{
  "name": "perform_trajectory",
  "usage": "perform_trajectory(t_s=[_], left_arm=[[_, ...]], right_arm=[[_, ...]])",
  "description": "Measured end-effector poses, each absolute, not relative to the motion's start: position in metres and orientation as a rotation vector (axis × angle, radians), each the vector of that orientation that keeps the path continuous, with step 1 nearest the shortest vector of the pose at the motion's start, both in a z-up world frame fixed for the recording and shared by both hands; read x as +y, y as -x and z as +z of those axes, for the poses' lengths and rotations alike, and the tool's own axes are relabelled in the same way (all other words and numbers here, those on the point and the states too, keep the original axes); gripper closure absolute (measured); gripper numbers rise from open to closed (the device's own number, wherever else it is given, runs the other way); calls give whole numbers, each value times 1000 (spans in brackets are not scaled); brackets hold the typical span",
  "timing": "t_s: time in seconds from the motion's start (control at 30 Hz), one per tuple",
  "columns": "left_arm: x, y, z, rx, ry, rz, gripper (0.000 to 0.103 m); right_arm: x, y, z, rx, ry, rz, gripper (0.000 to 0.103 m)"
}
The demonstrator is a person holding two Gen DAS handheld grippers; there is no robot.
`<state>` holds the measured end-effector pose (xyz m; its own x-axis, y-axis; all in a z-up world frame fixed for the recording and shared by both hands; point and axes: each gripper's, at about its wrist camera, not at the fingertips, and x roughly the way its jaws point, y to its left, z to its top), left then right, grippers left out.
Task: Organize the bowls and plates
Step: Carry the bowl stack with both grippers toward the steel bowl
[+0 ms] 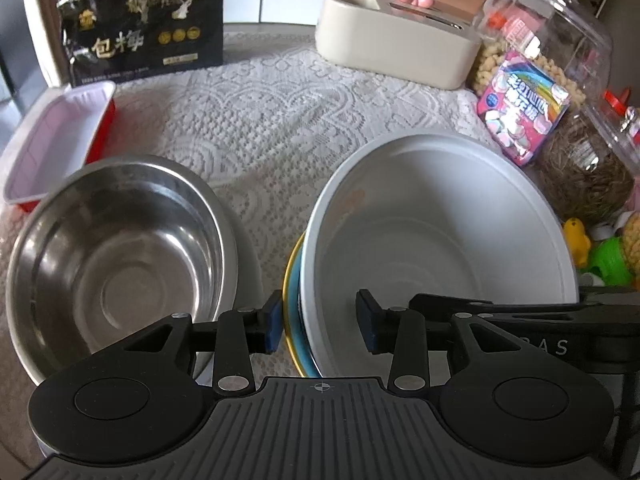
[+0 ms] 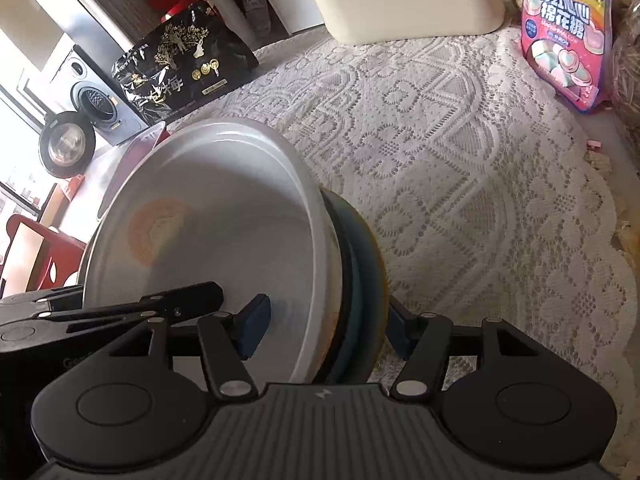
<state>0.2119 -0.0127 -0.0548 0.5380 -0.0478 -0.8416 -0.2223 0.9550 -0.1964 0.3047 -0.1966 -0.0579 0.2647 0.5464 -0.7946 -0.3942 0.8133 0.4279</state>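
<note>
1. Left wrist view: the left hand-held gripper straddles the near-left rims of a white bowl nested in a blue plate, jaws spread, pads not clearly pressing.
2. The right hand-held gripper straddles the opposite rim likewise.
3. A steel bowl sits just left on the tabletop.

A white lace tablecloth covers the table. On it sit a steel bowl at lower left, a red tray at left, a black snack bag upper left, a cream box at top, and a pink marshmallow packet at right.
</note>
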Motion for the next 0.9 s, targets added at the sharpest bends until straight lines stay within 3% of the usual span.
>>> perform_trajectory(t_s=[0.4,0.9], left_arm=[[-3,-215,-49,1002,398,35,58],[-17,-221,-43,1006,302,45,55]], right_arm=[[-204,-312,-63,1185,-232,662,41],[-206,-314,-64,1178,-219,646,37]])
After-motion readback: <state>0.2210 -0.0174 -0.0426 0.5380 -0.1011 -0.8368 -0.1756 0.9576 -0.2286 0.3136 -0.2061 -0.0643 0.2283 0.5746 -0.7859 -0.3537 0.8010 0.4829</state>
